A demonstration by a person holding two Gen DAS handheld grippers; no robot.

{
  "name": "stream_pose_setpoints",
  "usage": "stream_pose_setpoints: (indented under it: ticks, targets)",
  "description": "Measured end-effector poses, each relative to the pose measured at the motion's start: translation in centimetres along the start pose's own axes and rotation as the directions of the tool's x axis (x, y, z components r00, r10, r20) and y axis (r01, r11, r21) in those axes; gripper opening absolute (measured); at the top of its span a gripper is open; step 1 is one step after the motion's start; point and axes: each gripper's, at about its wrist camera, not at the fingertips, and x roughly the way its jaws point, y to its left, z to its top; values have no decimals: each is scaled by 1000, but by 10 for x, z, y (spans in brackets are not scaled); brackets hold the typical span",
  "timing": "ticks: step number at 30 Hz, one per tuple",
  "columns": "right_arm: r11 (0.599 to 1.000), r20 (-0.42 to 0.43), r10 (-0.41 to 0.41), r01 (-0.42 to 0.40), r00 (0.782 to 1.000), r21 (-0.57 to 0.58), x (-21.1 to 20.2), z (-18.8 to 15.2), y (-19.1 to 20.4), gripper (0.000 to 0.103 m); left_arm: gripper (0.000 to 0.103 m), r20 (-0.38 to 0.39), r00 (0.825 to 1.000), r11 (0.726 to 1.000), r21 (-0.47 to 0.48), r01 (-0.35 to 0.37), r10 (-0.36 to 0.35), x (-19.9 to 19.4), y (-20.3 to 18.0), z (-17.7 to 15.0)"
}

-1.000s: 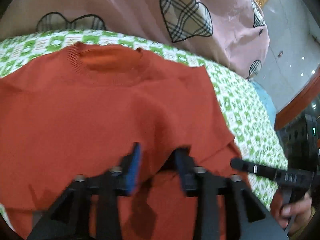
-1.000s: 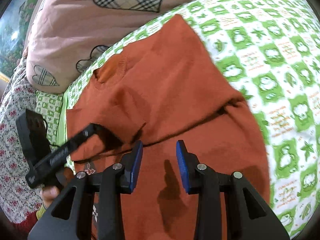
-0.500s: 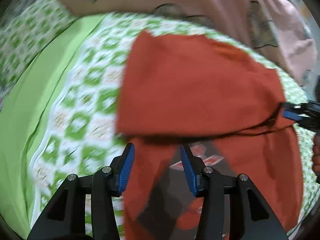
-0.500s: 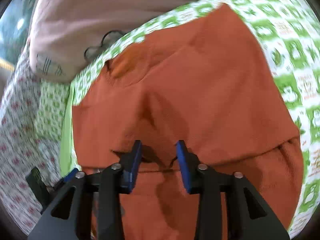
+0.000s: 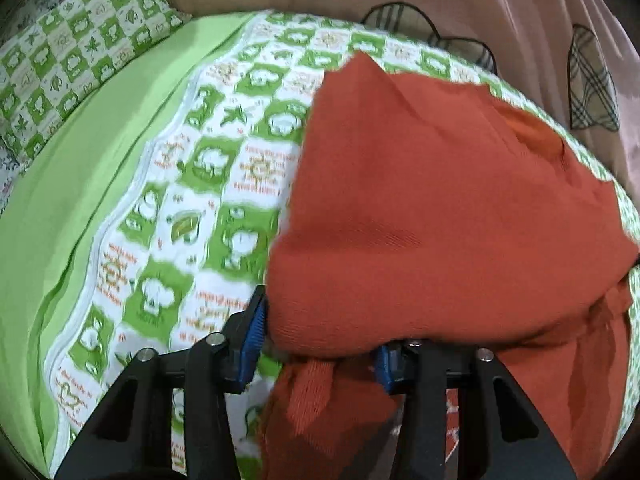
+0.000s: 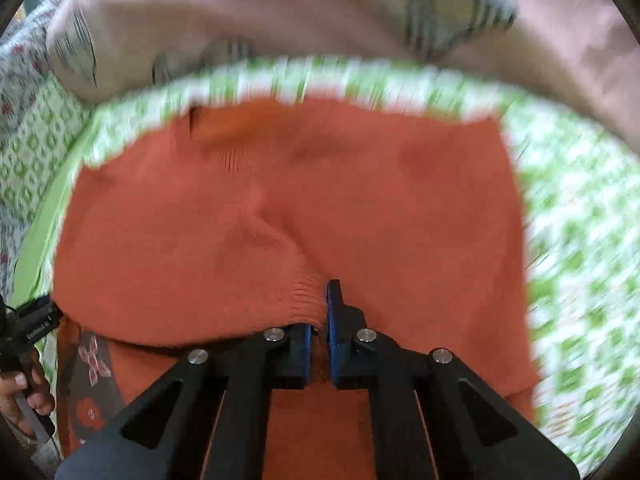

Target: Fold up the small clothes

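An orange-red knit sweater lies on the green-and-white patterned bedcover, its upper layer folded over the lower one. My left gripper straddles the left corner of that folded edge. Its jaws are closing, with the thick fold between the blue pads. In the right wrist view my right gripper is shut on a puckered ridge of the sweater near the fold's edge. The left gripper and a hand show at that view's left border. A dark printed patch peeks from under the fold.
A pink quilt with plaid hearts lies bunched along the far side of the sweater. A patterned pillow and a plain green sheet lie to the left. Floral fabric shows at the right wrist view's left edge.
My right gripper's jaws have shut on a ridge of the sweater. My left gripper has swung to the sweater's left side and now has the folded edge between its pads.
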Motion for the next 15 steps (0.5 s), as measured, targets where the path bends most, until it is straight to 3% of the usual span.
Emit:
stream_pose_setpoints:
  ticks: [2, 4, 5, 10, 12, 14, 15]
  targets:
    - [997, 152, -67, 71, 986, -24, -38, 9, -7, 7, 34, 8, 1000, 1000, -17, -13, 13, 0, 1, 4]
    - [986, 247, -146, 160, 958, -38, -62, 11, -18, 7, 34, 5, 1000, 999, -43, 10, -10, 2, 4, 8]
    - [982, 256, -167, 183, 952, -40, -64, 11, -23, 7, 34, 1, 1000, 998, -55, 25, -25, 2, 5, 7]
    - [973, 88, -198, 206, 976, -99, -17, -10, -38, 7, 32, -16, 999, 994, -107, 26, -28, 3, 10, 2]
    - [974, 31, -201, 203, 979, -96, -4, -21, -42, 13, 32, -23, 998, 986, -155, 53, -57, 3, 22, 1]
    - [975, 8, -210, 210, 978, -71, -1, -32, -49, 31, 32, -28, 994, 973, -211, 94, -102, 4, 37, 0]
    - [972, 5, -226, 225, 974, -63, -3, -36, -52, 33, 33, -28, 990, 962, -243, 124, -135, 4, 46, -1]
